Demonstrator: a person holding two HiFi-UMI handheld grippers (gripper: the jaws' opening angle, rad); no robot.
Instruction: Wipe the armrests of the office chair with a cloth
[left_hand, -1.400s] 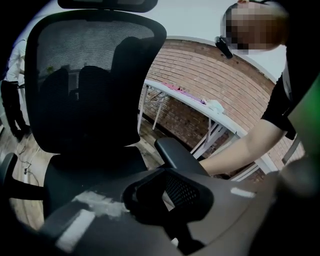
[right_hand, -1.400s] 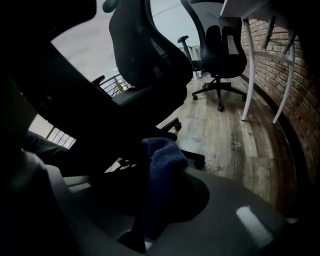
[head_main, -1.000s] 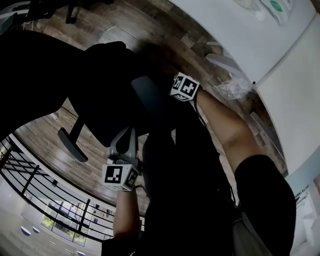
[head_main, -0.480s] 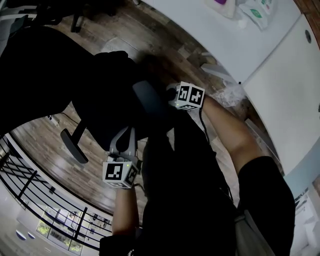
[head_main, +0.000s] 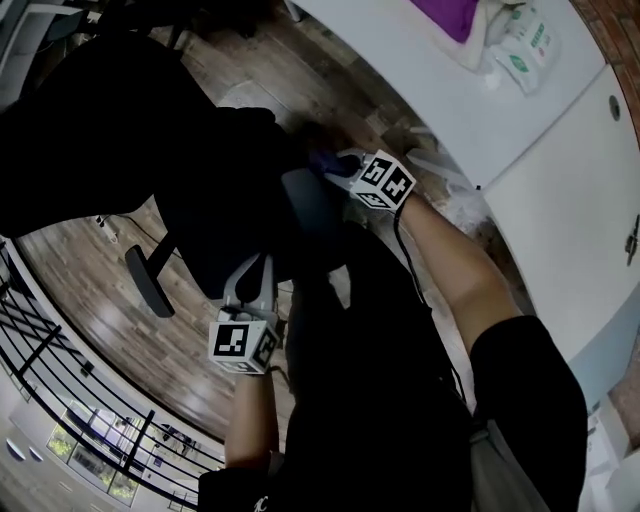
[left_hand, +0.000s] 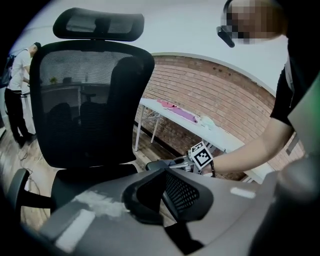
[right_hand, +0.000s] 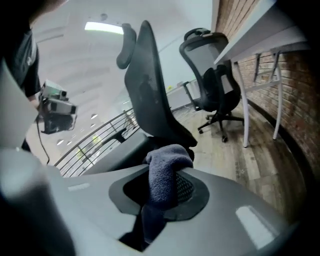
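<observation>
The black office chair fills the left of the head view; in the left gripper view its mesh back faces me. My right gripper is shut on a dark blue cloth at the far end of the chair's right armrest. In the right gripper view the cloth bulges up between the jaws of that gripper. The left gripper hovers by the seat's front edge, jaws together, holding nothing. The left armrest sticks out lower left, untouched.
A white table stands right of the chair, with a purple cloth and packets on it. A black railing runs along lower left. Another office chair sits under the table's far end. A person stands far off.
My right gripper has slid along the right armrest toward the chair back, and the blue cloth now shows past its jaws. The left gripper has stayed near the seat front.
</observation>
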